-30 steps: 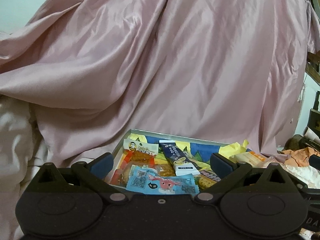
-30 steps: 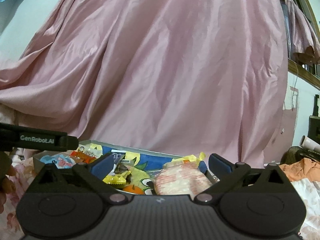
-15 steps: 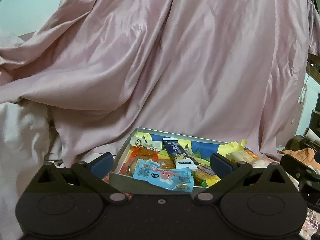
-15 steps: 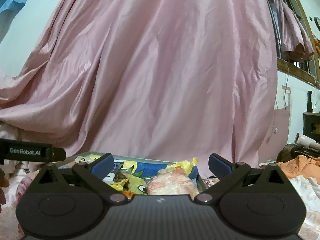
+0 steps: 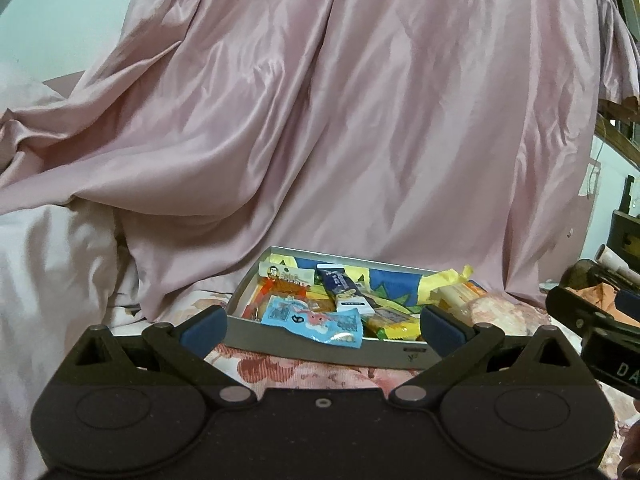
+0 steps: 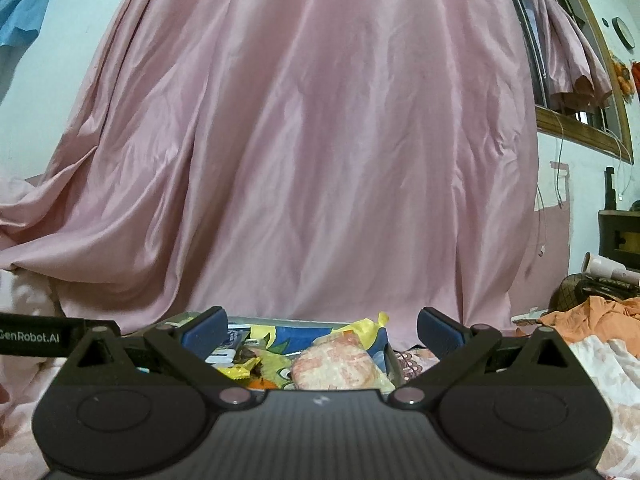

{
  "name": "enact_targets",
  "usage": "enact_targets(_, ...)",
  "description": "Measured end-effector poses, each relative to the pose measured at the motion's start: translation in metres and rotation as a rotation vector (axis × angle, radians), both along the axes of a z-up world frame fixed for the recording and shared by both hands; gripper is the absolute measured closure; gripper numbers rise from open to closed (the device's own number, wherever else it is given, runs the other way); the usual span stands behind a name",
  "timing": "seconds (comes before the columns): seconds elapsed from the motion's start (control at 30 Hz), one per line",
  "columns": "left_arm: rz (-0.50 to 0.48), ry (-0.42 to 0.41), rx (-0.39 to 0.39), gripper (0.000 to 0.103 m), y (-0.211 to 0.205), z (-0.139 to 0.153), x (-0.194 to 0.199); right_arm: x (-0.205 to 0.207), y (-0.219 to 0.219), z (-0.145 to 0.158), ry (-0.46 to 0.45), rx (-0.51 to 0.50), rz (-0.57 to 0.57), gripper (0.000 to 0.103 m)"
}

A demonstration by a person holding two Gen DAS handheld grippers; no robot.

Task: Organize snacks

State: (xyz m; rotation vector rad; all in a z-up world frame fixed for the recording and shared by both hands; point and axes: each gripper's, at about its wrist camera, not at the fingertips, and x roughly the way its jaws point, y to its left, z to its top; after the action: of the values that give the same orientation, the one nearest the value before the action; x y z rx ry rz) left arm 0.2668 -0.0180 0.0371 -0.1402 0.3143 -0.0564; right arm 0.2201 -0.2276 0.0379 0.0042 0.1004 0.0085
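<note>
I've pulled my left gripper (image 5: 322, 322) back from the metal tray (image 5: 320, 350): a second ago the light-blue snack packet (image 5: 316, 322) sat right between the fingers, close over the body of the tool, and now the tray's near wall shows in full with a strip of the floral bedsheet (image 5: 304, 372) between it and me. The jaws are spread wide and hold nothing. That blue packet lies draped over the near wall, half in and half out, beside the dark-blue stick pack (image 5: 344, 290) and the orange-and-white sachet (image 5: 284, 280) further in.

My right gripper (image 6: 320, 328) has tipped upward over the same second, so less of the tray shows; its jaws also stand wide apart and empty. The pink-speckled bag (image 6: 334, 368) lies just under and between its fingers, with the yellow wrapper (image 6: 366, 326) poking up behind it at the right end of the tray (in the left view those two seem to sit on or past the tray's right edge; I cannot tell which).

My reading: both tools have let go and backed off, so the placing looks largely done and the snacks are gathered in the tray. What remains, I'd judge, is the overhang: the blue packet could slide out over the near wall, and the speckled bag may need a nudge inward. The pink curtain (image 5: 340, 120) behind is not in the way
</note>
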Motion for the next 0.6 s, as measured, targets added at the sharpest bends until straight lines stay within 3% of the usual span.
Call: enact_targets(0.6,0.025,0.047,0.04,0.001,0.017,-0.005,-0.073,-0.058,0.004,0.002,0.029,-0.008,0.038,0.0)
